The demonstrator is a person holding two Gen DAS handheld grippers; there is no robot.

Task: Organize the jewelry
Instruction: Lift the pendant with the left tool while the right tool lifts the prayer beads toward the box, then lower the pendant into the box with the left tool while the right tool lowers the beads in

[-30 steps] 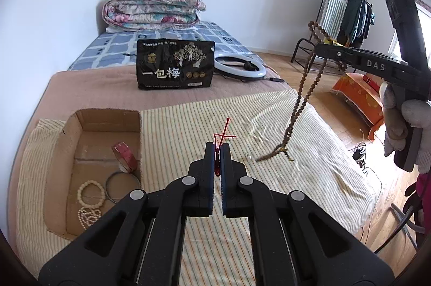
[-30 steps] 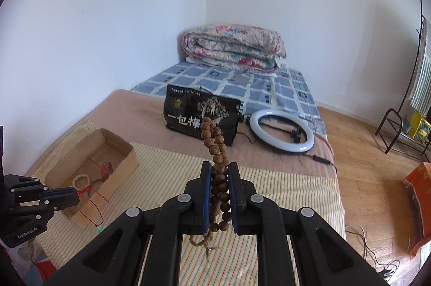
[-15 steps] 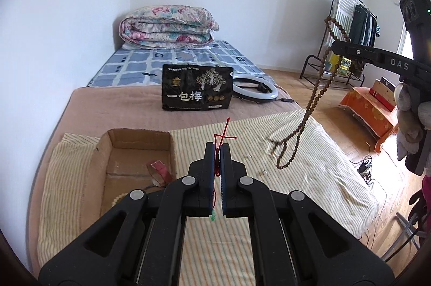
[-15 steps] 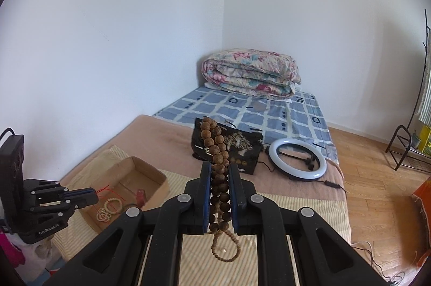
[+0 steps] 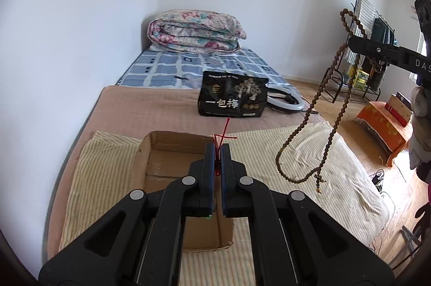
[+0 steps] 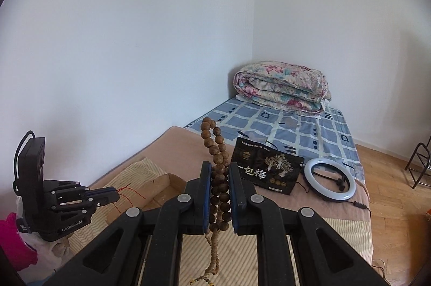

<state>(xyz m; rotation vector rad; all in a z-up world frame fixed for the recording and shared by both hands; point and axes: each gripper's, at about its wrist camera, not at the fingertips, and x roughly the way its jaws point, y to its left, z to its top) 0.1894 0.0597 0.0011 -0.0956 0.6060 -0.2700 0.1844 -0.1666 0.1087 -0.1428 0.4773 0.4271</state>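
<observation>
My left gripper is shut on a thin red string bracelet and holds it above the open cardboard box. It also shows in the right wrist view, with the red string hanging over the box. My right gripper is shut on a long strand of brown wooden beads, lifted high. In the left wrist view the beads hang in a long loop from the right gripper above the striped cloth.
A black snack bag and a white ring light lie behind the box on the tan blanket. A folded floral quilt sits at the bed's head. A drying rack and an orange-covered stand are on the floor at right.
Both grippers rose and tilted up. The left one moved over the box, so its contents are now hidden. The bead strand lifted clear of the striped cloth.
</observation>
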